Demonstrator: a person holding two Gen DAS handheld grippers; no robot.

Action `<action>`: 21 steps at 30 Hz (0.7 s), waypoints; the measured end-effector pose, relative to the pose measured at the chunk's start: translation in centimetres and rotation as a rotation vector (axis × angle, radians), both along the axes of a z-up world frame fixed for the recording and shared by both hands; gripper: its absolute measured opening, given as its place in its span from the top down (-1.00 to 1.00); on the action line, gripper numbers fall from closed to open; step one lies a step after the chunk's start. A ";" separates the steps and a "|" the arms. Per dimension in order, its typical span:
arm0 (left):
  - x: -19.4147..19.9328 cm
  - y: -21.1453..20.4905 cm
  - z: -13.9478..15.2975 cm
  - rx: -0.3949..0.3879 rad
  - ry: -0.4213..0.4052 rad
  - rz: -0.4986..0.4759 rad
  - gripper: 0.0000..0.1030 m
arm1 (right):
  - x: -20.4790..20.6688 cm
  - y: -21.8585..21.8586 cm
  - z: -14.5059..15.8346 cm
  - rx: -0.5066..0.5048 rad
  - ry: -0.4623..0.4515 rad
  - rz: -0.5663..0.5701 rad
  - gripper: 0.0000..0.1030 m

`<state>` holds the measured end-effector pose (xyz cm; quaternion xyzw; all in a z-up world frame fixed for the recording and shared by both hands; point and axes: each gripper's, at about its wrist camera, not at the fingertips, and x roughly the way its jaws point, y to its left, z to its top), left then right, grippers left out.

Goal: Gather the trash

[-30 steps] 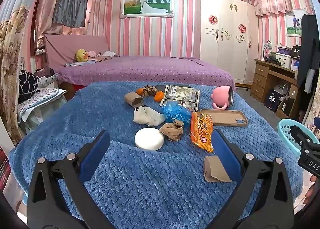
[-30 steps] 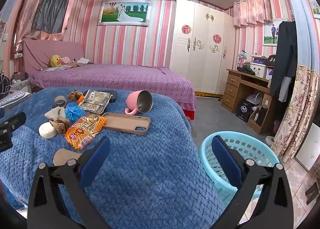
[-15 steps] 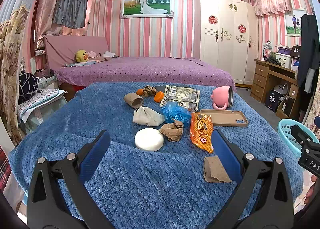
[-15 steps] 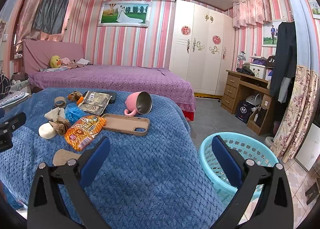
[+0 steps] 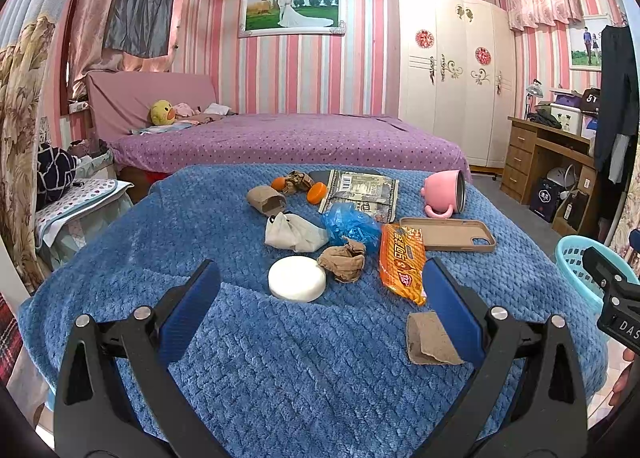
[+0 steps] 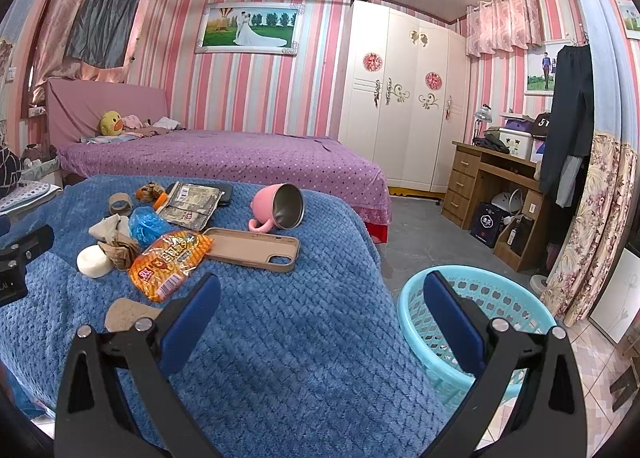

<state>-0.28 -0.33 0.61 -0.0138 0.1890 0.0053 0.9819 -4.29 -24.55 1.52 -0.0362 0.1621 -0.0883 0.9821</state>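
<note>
Trash: one orange wrapper (image 5: pixel 402 263), two orange caps (image 5: pixel 317 192), one basket (image 6: pixel 476 322).

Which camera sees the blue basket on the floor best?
The right wrist view. There the blue basket shows almost whole, its rim and holed wall beside the blue blanket, behind the open right tongs. The left wrist view catches only a sliver of it at the right edge.
</note>
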 end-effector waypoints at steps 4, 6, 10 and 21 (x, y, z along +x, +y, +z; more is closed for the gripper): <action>0.0 0.0 0.0 0.001 0.000 0.000 -0.90 | -0.1 0.0 0.2 -0.001 -0.001 0.001 -0.92; 0.0 0.0 0.0 0.001 0.000 -0.001 -0.90 | 0.1 -0.3 -0.3 -0.003 -0.003 0.001 -0.92; 0.2 -0.2 -0.1 0.003 0.001 -0.001 -0.90 | 0.1 -0.3 -0.3 -0.003 -0.003 0.001 -0.92; 0.2 -0.2 -0.1 0.004 0.002 -0.001 -0.90 | 0.1 -0.3 -0.2 -0.004 -0.005 0.002 -0.92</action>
